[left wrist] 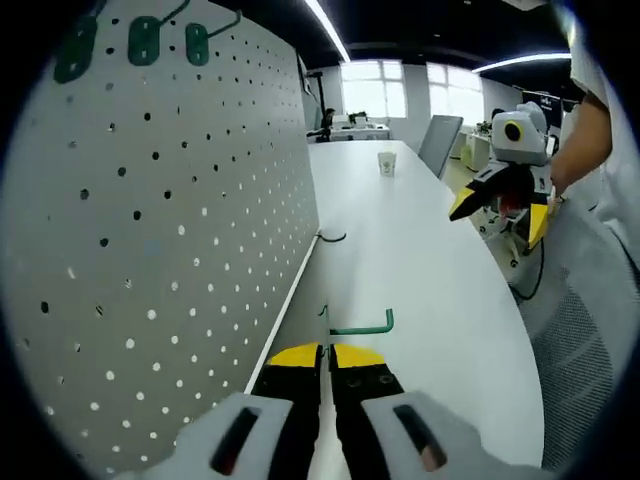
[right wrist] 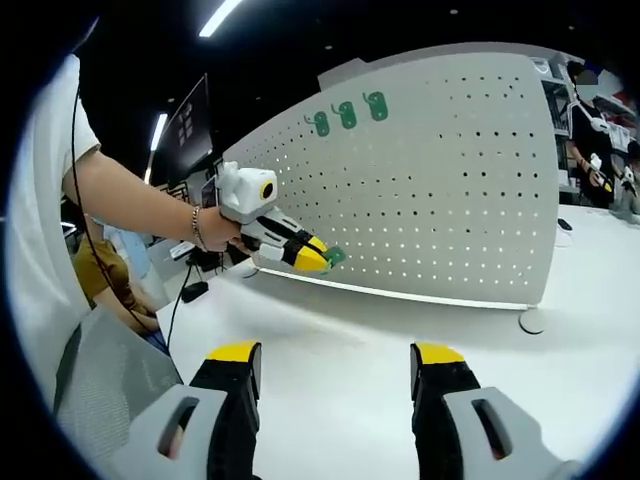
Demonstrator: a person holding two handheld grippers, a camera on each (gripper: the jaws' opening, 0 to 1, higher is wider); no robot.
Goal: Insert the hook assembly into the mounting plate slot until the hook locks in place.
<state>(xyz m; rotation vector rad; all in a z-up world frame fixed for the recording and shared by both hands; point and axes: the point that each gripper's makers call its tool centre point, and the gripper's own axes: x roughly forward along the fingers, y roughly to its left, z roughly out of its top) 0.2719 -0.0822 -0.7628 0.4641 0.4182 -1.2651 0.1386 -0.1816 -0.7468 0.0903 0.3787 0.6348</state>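
Note:
The white pegboard mounting plate (left wrist: 170, 230) stands upright on the white table (left wrist: 420, 280). Three green hooks (left wrist: 143, 40) hang near its top edge. My left gripper (left wrist: 325, 356) is shut on a green hook (left wrist: 362, 326), held low beside the board's base. In the right gripper view the same left gripper (right wrist: 312, 258) holds the green hook (right wrist: 334, 256) close to the pegboard (right wrist: 450, 180), below the three mounted hooks (right wrist: 346, 114). My right gripper (right wrist: 337, 362) is open over the table with nothing between its jaws; it also appears in the left gripper view as the right gripper (left wrist: 500, 214).
A dark hook (left wrist: 331, 238) lies on the table by the board's foot. A paper cup (left wrist: 387, 162) stands farther back. The board's round foot (right wrist: 531, 320) rests on the table. A person's arm (right wrist: 140, 205) holds the left gripper. Desks and another person are in the background.

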